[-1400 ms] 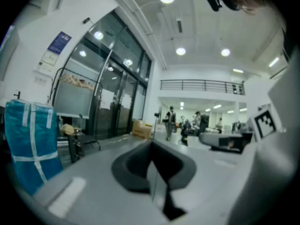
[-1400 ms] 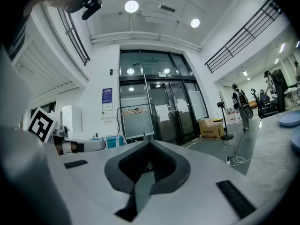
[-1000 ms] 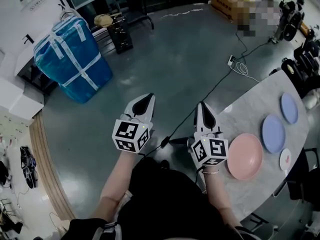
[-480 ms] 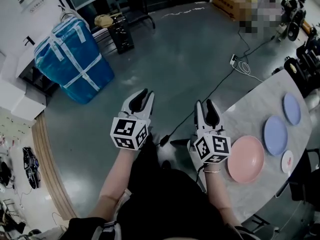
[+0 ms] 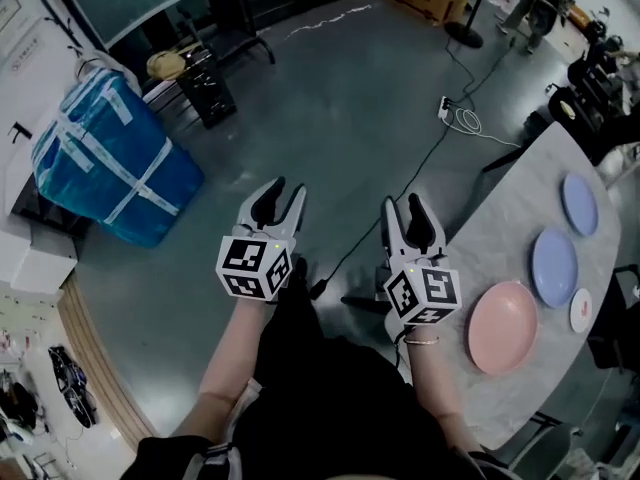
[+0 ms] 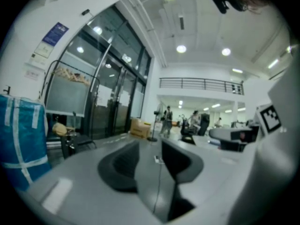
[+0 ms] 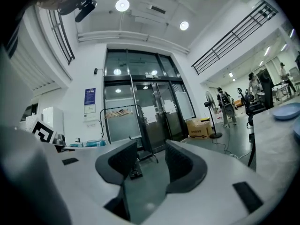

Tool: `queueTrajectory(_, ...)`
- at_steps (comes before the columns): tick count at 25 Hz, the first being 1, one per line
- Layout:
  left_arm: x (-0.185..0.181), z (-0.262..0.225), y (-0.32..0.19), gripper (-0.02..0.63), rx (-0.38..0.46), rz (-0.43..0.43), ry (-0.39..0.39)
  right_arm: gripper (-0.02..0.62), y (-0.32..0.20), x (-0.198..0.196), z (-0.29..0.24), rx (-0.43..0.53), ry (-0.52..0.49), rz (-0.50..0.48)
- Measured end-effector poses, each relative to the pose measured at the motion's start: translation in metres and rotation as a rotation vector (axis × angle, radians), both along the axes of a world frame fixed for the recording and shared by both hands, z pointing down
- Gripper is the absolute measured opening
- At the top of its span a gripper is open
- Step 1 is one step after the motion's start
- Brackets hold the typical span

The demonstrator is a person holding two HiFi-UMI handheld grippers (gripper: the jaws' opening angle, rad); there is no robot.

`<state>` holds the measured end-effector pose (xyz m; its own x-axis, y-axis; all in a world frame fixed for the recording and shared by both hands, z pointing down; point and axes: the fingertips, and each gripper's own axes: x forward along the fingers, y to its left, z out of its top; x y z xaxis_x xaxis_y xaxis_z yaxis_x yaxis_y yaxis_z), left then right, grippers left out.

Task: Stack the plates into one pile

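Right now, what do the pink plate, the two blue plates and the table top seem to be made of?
Pink plate: even colour, dull sheen, raised rim; glazed ceramic or melamine, cannot tell which. Nearer blue plate and farther blue plate: same matte pastel look. Table top: pale grey, mottled veining; marble or marble-look laminate.

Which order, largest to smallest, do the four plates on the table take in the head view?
Largest: the pink plate.
Next: the nearer blue plate and the farther blue plate. They look alike; the farther one appears slightly smaller, perhaps only from distance.
Smallest: the small white plate.
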<state>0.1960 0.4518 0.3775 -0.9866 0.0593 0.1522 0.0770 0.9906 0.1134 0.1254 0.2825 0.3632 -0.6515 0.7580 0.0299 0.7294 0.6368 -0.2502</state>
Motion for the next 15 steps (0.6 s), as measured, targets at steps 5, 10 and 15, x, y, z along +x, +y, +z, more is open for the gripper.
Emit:
queueTrajectory(5,-0.072,0.006,0.043,0.143,0.021,0.139,0.022,0.164,0.036,-0.049,0.001,0.01,0.02,0.14)
queueTrajectory(10,-0.138,0.005,0.083,0.143,0.023,0.295,0.032,0.164,0.071,-0.09,-0.004,0.019,0.026,0.289)
queueTrajectory(15,-0.191,0.01,0.089,0.143,0.034,0.434,0.035,0.164,0.069,-0.114,-0.003,0.039,0.04,0.444)
